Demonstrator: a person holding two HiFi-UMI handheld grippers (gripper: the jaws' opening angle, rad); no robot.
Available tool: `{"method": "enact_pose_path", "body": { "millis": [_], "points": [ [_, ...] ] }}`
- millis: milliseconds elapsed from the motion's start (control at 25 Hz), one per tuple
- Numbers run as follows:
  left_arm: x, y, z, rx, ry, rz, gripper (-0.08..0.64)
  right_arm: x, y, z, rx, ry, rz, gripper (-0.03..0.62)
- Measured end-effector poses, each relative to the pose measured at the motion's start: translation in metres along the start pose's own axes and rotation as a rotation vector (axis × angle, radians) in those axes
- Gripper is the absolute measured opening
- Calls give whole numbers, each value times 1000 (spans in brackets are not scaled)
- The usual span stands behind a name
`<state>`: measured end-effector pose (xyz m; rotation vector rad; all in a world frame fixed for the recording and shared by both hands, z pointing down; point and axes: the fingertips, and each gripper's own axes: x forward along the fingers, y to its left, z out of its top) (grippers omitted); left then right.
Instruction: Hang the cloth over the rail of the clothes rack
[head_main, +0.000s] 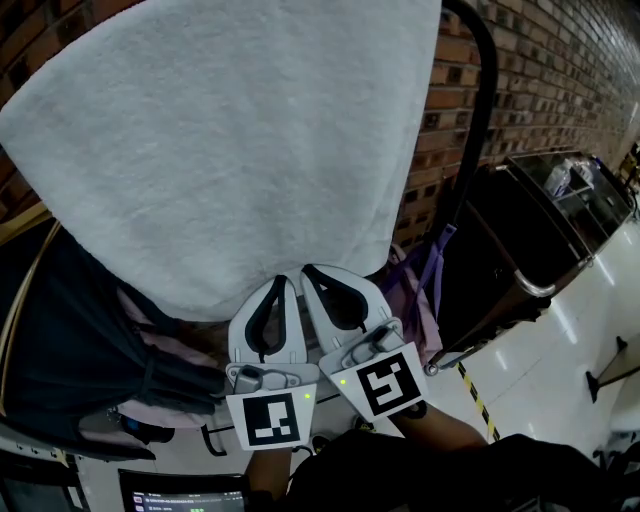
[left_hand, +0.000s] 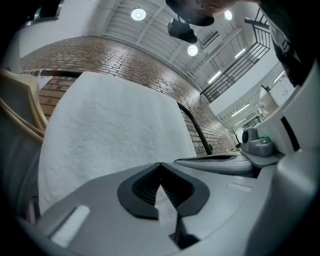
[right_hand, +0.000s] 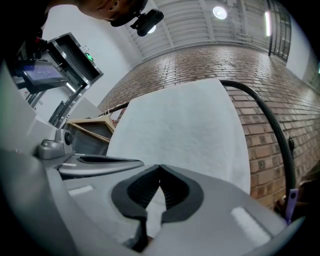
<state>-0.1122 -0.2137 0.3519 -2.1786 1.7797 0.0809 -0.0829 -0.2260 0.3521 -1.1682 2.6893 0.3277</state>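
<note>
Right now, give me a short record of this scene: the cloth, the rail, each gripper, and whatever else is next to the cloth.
Item: white cloth, spread wide and draped over the rail
Support: black rail, curving down at the right in front of the brick wall
Left: left gripper, shut on the cloth's lower edge
Right: right gripper, shut on the same edge, close beside the left one
Nearby: dark garment and wooden hanger, left of the cloth
</note>
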Motion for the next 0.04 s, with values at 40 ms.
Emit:
{"method": "enact_pose_path", "body": {
  "millis": [40],
  "points": [
    [2,-1,0,-1,1,-3,5,0,-2,0,1,1,-2,5]
  ]
}}
